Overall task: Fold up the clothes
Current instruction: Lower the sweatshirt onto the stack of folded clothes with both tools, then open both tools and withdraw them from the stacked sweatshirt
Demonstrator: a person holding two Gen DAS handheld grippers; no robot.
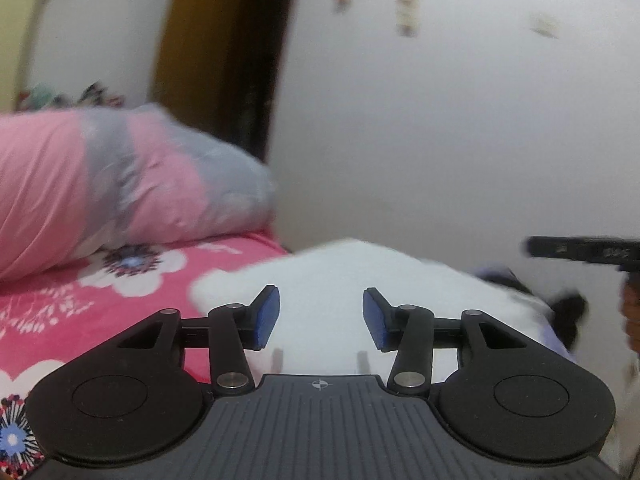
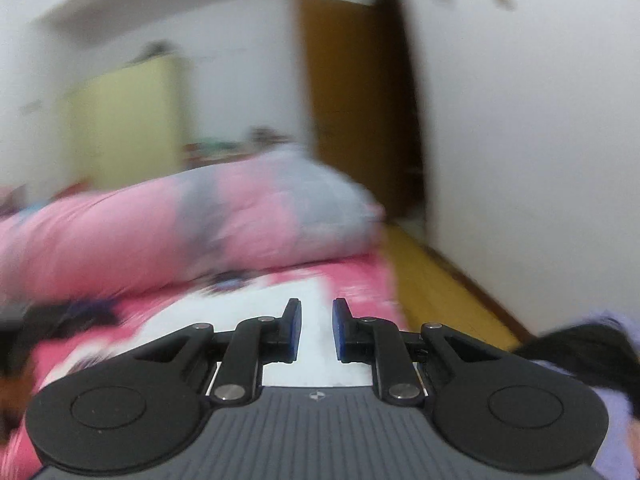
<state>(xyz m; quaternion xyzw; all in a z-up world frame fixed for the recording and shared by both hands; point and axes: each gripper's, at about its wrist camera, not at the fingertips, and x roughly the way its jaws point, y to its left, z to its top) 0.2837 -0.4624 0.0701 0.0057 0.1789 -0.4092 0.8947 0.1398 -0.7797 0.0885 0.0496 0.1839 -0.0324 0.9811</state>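
Both hand-held grippers open, above white garment (image 1: 340, 280).

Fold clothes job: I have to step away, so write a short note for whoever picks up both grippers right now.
Left gripper: open, nothing between its pads, poised over the white cloth.
Right gripper: narrowly open, no fabric visibly pinched; the white cloth lies just ahead.
Things: the white cloth lies on the pink floral bed, near the edge by the wall; a pink-grey pillow lies beyond it.
Done: cannot tell from these blurred views whether any fold is made.
Left: grasp the cloth's edges, fold it.
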